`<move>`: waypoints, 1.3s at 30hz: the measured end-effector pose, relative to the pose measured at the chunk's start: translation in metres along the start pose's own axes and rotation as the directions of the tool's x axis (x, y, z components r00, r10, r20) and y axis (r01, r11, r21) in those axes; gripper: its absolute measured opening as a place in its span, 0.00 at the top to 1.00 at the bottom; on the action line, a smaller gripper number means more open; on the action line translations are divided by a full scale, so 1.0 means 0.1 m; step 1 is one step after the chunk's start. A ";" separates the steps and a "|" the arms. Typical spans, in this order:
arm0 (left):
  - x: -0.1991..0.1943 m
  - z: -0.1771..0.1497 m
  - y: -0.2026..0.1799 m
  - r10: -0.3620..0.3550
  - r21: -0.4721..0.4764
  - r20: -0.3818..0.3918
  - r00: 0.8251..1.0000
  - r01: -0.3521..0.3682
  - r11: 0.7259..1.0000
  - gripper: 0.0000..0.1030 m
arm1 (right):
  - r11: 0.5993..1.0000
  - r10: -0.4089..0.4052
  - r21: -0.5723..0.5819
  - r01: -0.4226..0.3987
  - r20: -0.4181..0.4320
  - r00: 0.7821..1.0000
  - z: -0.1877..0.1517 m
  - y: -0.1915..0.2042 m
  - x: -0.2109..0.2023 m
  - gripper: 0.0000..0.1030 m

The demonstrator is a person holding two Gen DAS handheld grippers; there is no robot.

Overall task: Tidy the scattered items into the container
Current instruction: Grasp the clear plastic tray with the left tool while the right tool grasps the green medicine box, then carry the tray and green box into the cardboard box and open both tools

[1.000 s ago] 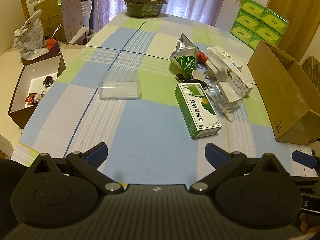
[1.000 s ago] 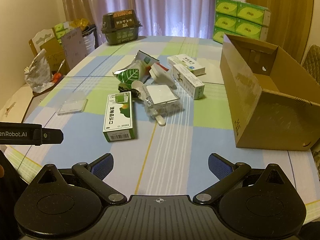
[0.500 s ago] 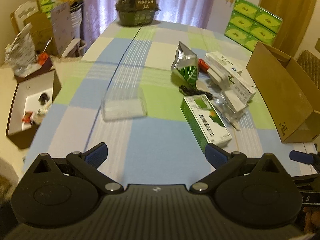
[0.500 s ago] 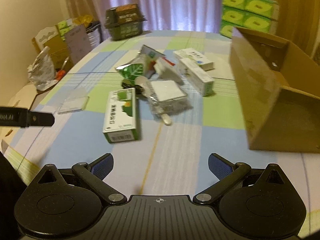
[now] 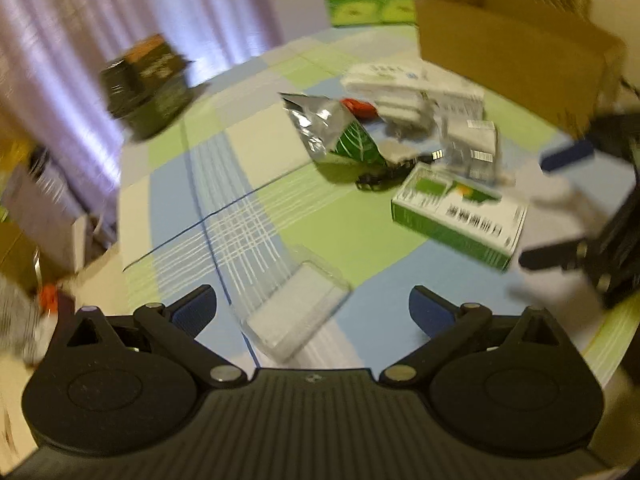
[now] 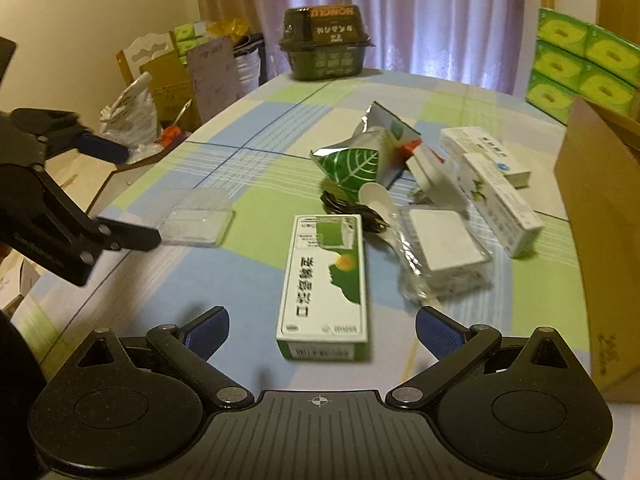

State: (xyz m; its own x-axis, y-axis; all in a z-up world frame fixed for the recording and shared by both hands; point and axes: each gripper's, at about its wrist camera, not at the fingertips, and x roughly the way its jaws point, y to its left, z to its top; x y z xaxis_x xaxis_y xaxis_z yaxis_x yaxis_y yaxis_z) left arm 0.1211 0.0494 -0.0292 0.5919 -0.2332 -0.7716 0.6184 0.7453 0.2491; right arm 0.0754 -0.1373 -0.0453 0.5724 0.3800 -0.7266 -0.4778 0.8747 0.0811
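1. Between our left gripper's (image 5: 312,308) spread fingers lies the clear plastic case (image 5: 298,316), flat on the checked tablecloth (image 5: 360,236); it is blurred, and whether they touch we cannot tell.
2. Our right gripper (image 6: 322,330) is spread wide too, with the green-and-white box (image 6: 324,280) lying just beyond its fingertips.
3. At far right stands the cardboard box (image 6: 600,240), the foil pouch (image 6: 360,160) and other packets left of it.

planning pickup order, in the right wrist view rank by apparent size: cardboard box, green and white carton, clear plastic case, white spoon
1. cardboard box, though cropped by the frame edge
2. green and white carton, partly because it lies nearest
3. clear plastic case
4. white spoon, partly covered
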 end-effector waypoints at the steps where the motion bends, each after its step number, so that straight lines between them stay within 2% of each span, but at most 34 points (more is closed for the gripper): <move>1: 0.07 -0.02 0.03 -0.010 0.032 -0.003 1.000 0.010 0.999 0.07 | 1.000 0.000 -0.003 0.000 -0.005 1.000 0.01 0.01 0.04 0.00; 5: 0.29 -0.07 0.16 -0.063 0.134 -0.008 0.998 0.063 0.989 0.09 | 1.000 0.006 -0.011 -0.007 -0.023 1.000 0.05 0.04 0.17 0.00; 8: 0.48 -0.11 0.30 -0.125 0.158 -0.029 0.992 0.128 0.979 0.12 | 1.000 0.007 -0.023 -0.008 -0.037 0.999 0.06 0.06 0.26 0.00; 11: 0.64 -0.11 0.42 -0.177 0.142 -0.086 0.980 0.188 0.972 0.23 | 1.000 0.005 -0.021 -0.006 -0.043 0.999 0.07 0.05 0.32 0.00; 14: 0.67 -0.10 0.45 -0.211 0.128 -0.111 0.971 0.224 0.966 0.31 | 1.000 0.002 -0.015 -0.003 -0.052 0.999 0.08 0.04 0.37 0.00; 16: 0.64 -0.08 0.42 -0.220 0.112 -0.144 0.965 0.237 0.965 0.47 | 1.000 0.002 -0.013 -0.003 -0.052 0.999 0.08 0.03 0.37 0.00; 18: 0.57 -0.08 0.35 -0.230 0.109 -0.166 0.959 0.250 0.962 0.47 | 1.000 0.004 -0.009 -0.005 -0.047 0.999 0.09 0.03 0.37 0.01; 19: 0.54 -0.08 0.31 -0.232 0.107 -0.168 0.958 0.252 0.962 0.47 | 1.000 0.013 -0.005 -0.013 -0.049 0.999 0.10 0.03 0.38 0.18; 20: 0.53 -0.08 0.29 -0.231 0.103 -0.163 0.959 0.249 0.963 0.47 | 1.000 0.016 0.002 -0.016 -0.054 0.998 0.10 0.02 0.39 0.24; 23: 0.53 -0.07 0.27 -0.209 0.066 -0.141 0.968 0.220 0.973 0.47 | 1.000 -0.001 0.012 0.001 -0.057 0.998 0.12 0.00 0.43 0.24; 30: 0.60 -0.03 0.26 -0.185 -0.037 -0.135 0.973 0.182 0.983 0.49 | 1.000 -0.001 0.019 0.002 -0.058 0.998 0.18 -0.03 0.51 0.24; 32: 0.59 -0.02 0.26 -0.175 -0.077 -0.137 0.975 0.166 0.983 0.49 | 1.000 -0.003 0.007 0.003 -0.069 0.998 0.18 -0.02 0.53 0.44; 39: 0.28 0.02 0.12 -0.134 -0.129 -0.108 0.985 0.120 0.984 0.50 | 1.000 0.001 0.001 -0.001 -0.042 0.999 0.09 -0.04 0.21 0.44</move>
State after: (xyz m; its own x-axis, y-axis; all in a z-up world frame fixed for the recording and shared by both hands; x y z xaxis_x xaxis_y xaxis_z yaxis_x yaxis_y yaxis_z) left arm 0.1458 0.0506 -0.0468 0.4439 -0.2623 -0.8568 0.6132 0.7862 0.0770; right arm 0.0953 -0.1305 -0.0549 0.5438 0.3681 -0.7542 -0.4774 0.8748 0.0828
